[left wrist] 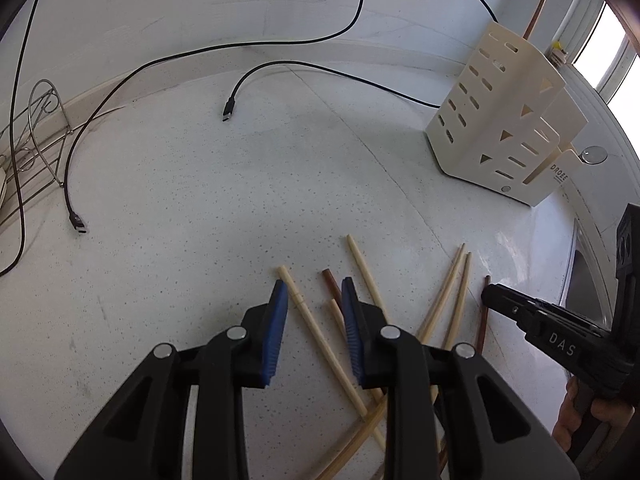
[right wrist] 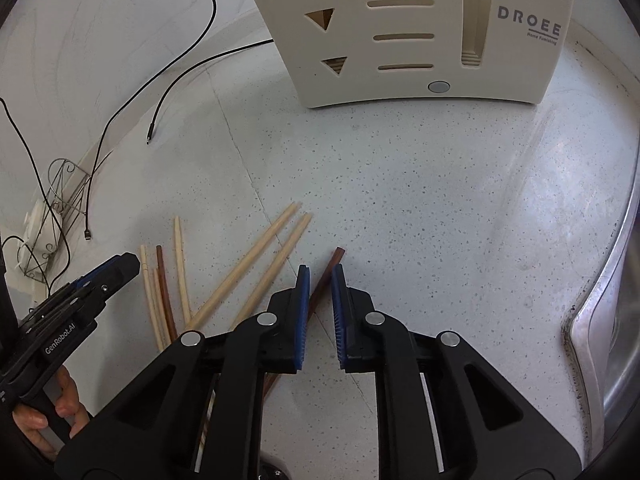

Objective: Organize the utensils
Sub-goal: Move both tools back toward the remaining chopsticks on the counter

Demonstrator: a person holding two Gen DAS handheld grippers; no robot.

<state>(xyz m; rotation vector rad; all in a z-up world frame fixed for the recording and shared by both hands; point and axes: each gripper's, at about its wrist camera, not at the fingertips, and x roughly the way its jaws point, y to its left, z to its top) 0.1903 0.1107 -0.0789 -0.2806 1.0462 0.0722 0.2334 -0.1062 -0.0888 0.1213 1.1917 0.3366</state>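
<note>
Several loose chopsticks lie scattered on the speckled white counter (left wrist: 200, 208). My left gripper (left wrist: 314, 286) is open just above them, with a pale chopstick (left wrist: 320, 340) running between its jaws. My right gripper (right wrist: 320, 270) is open with a narrow gap, and a dark brown chopstick (right wrist: 326, 276) lies between its jaws. Two pale chopsticks (right wrist: 256, 264) lie left of it. The cream utensil holder (right wrist: 420, 36) stands behind; in the left wrist view (left wrist: 504, 120) it holds one brown chopstick (left wrist: 534, 18).
Black cables (left wrist: 280, 44) with loose plugs trail across the back left of the counter. A wire rack (left wrist: 32, 148) stands at the far left. A steel sink rim (right wrist: 608, 280) runs along the right edge.
</note>
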